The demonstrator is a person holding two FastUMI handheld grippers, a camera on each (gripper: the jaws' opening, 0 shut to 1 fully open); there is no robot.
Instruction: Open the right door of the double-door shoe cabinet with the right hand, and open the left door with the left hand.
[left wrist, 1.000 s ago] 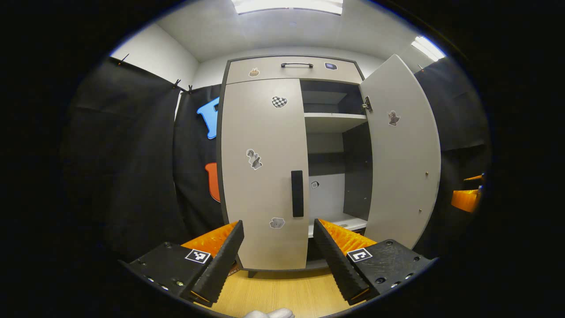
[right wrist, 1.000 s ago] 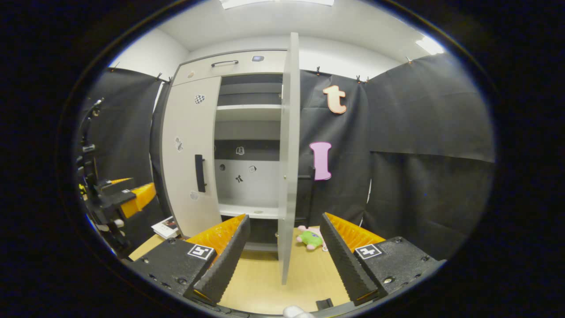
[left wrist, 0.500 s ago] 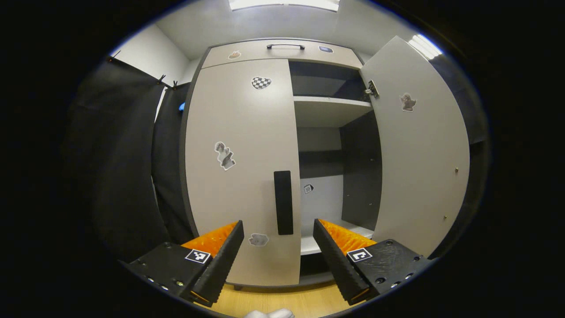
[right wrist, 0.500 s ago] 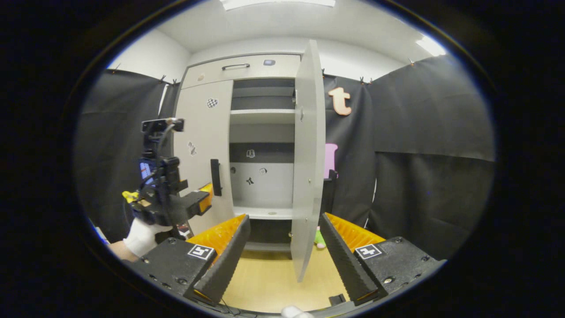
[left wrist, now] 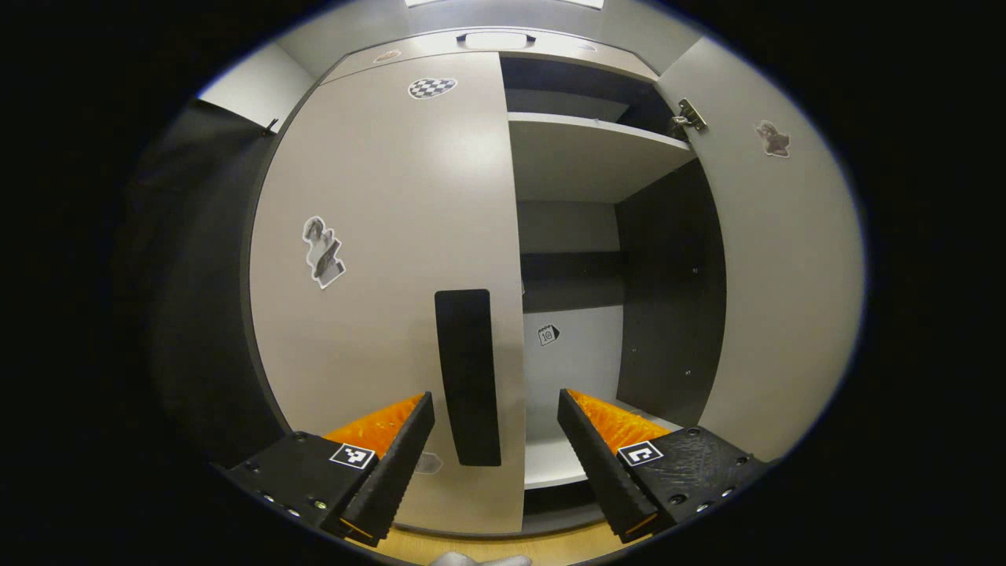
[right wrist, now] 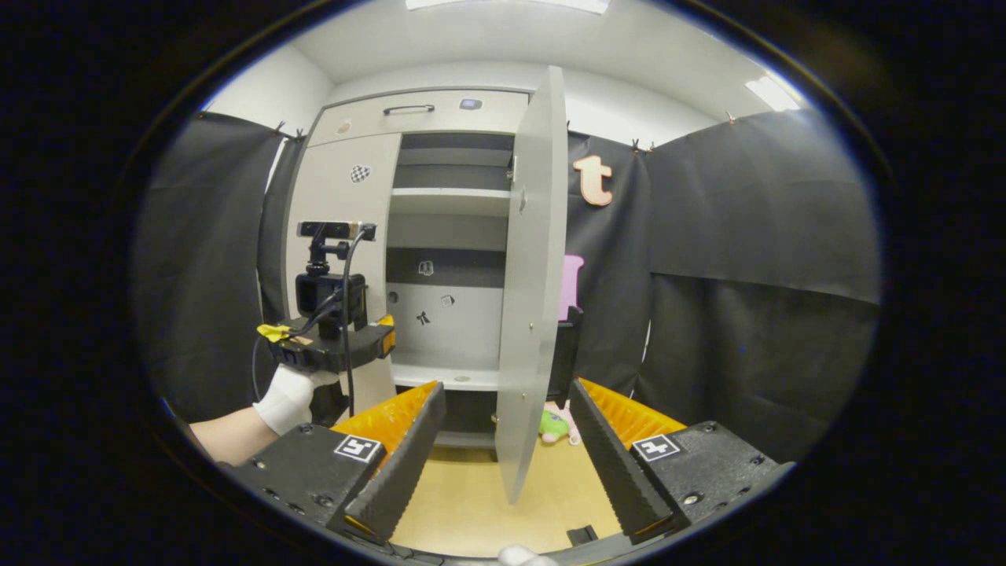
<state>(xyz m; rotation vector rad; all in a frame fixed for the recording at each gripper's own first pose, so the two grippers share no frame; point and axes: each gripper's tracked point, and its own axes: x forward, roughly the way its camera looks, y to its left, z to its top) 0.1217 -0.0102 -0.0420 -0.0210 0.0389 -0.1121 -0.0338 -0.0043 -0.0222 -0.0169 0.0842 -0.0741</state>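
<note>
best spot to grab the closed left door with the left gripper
Take the tall black bar handle near the free inner edge of the closed pale grey left door. It stands vertical, so come straight in from the front with the open left gripper, one finger on each side of it, then close.

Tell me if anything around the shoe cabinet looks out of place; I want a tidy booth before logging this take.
One thing: a small green and pink plush toy lies on the wood floor behind the open right door, beside the cabinet. The left door is shut and looks undamaged.
</note>
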